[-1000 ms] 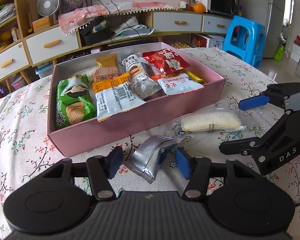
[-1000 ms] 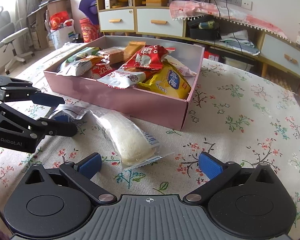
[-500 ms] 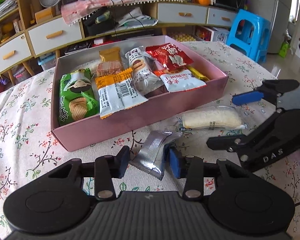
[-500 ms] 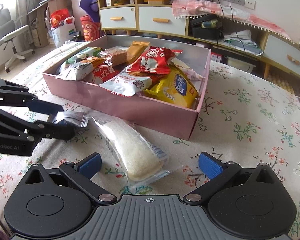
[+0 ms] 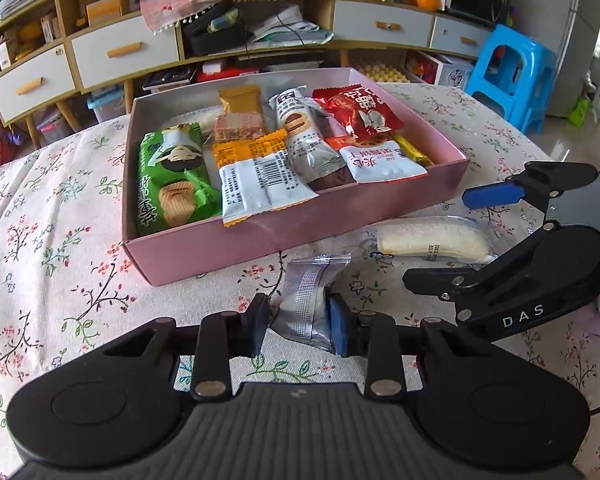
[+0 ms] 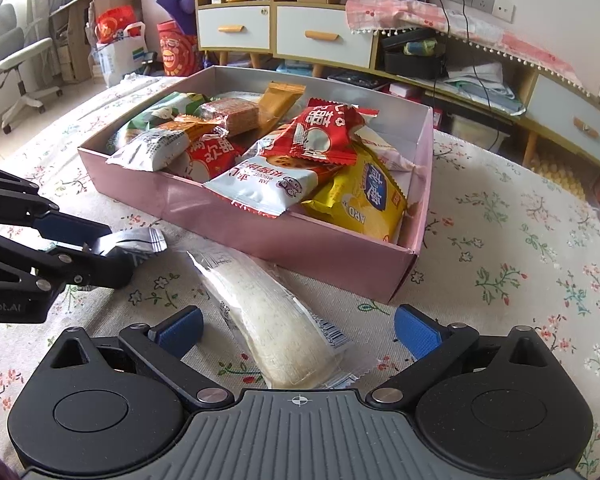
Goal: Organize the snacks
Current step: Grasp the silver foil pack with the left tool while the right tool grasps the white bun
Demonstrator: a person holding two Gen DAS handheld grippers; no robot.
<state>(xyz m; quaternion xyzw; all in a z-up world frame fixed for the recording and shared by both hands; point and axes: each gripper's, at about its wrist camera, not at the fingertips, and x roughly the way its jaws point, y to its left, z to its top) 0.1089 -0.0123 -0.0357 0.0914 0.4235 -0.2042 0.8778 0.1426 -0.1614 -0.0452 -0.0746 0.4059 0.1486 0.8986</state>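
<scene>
Spread under everything: a floral tablecloth [image 5: 52, 248]. On it, toward the far side, a shallow pink box [image 5: 300, 228] crowded with snack packets: a green chip bag [image 5: 172, 184] at the left end, an orange-and-white packet [image 5: 256, 176] beside it, a grey biscuit packet [image 5: 304, 140] at the middle, a red packet [image 5: 360, 114] and a white-and-orange biscuit packet [image 5: 380, 164] toward the right, a yellow packet [image 6: 364, 200] tucked against the right wall. Just outside the near wall of the box, flat on the cloth: a long white cake in a clear wrapper [image 6: 276, 320], lying between the wide-spread pads of the right gripper [image 6: 298, 328], neither pad touching it, nothing gripped. Left of that cake, also just near of the box: a small silver foil packet [image 5: 308, 300], standing between the blue pads of the left gripper [image 5: 298, 324]; jaws closing, nearly together, right pad pressed on the foil, left pad at its other edge. Both grippers angled down at the table, close side by side.
</scene>
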